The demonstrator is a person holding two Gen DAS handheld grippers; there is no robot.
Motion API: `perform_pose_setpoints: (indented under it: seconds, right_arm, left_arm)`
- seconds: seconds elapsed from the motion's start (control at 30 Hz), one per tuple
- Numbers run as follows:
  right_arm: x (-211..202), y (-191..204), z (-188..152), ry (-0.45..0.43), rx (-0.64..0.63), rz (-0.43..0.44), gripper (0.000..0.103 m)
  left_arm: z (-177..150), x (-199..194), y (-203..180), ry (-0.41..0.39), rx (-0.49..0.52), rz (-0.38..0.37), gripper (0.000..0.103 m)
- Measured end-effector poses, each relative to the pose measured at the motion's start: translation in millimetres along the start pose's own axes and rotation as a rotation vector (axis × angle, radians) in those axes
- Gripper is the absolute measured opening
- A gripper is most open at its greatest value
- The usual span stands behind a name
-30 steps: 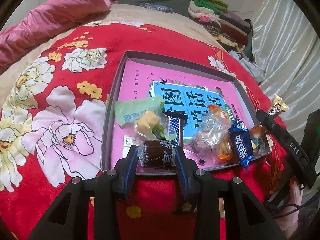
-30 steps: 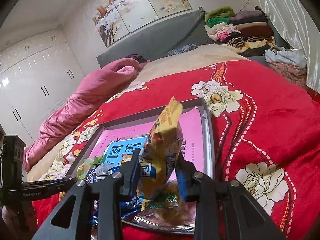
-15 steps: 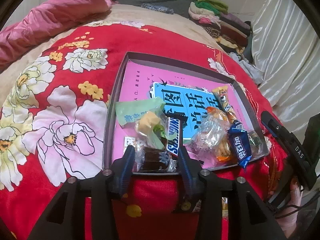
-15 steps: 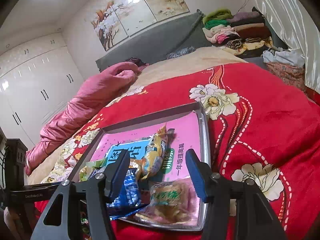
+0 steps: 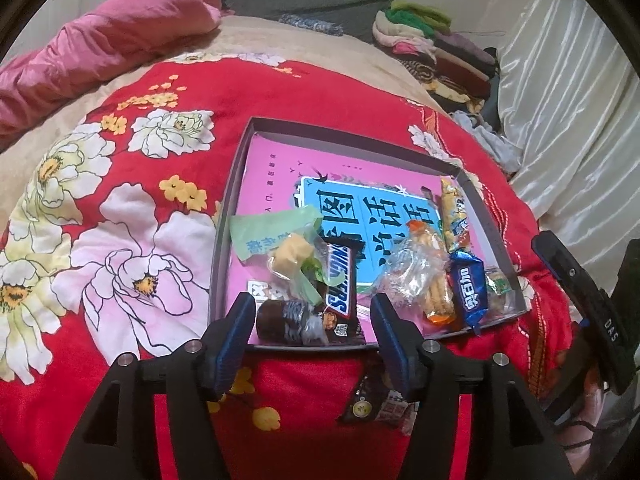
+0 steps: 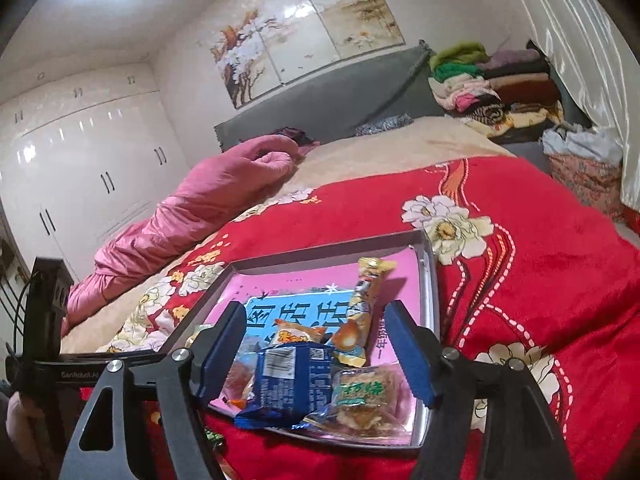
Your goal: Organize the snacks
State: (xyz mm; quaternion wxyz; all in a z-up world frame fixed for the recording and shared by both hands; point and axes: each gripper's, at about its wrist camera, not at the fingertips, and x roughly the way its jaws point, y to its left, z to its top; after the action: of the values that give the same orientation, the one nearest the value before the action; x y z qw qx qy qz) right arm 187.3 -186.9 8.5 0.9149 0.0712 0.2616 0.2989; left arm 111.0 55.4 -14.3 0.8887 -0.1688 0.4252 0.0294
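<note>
Snacks are gathered in the shallow grey box lying on the red floral blanket. Brown-wrapped snack lies at the near-left corner of the box, touching the Snickers bar. Long yellow packet rests along the box's right wall, leaning on the other wrappers. Blue Oreo pack, clear bag of sticks and green pouch are piled nearby.

Left gripper: jaws opening, blue pads seen clear of the brown snack on both sides, nothing pinched. Right gripper: jaws opening too, packets seen betw. the fingers but no pad pressing on any.

Step judged: release after drop-off, both hands.

To be done well:
- Jaws to be spread fully before any pull-back, so wrappers are not dragged out w/ the pads.
- Withdrawal best made upward and back, away from the near wall; box sits on soft bedding and could tip if the rim is bumped.
- Yellow packet is propped, may slide; to be left alone or nudged flat.
- At least one wrapper lies outside, on the blanket under the left gripper; prob. next pick.
</note>
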Motion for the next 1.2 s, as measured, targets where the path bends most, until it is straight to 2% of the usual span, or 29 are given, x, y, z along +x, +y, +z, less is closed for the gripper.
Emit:
perform_pose_setpoints:
  seconds: [0.37, 0.6, 0.93, 1.2]
  right_arm:
    - [-12, 30, -7, 0.019, -0.129, 0.021, 0.074]
    - [-20, 57, -20, 0.062, -0.238, 0.052, 0.074]
    - [-14, 91, -52, 0.207, -0.401, 0.129, 0.074]
    - [-5, 102, -82, 0.346, -0.501, 0.149, 0.074]
  left_arm:
    - [-2, -11, -6, -0.007, 0.015, -0.03, 0.074]
    - [-5, -18, -7, -0.007, 0.02, -0.04, 0.075]
    - [-16, -19, -8, 0.032, 0.033, -0.066, 0.075]
    - [-31, -14, -13, 0.086, 0.061, -0.092, 0.075]
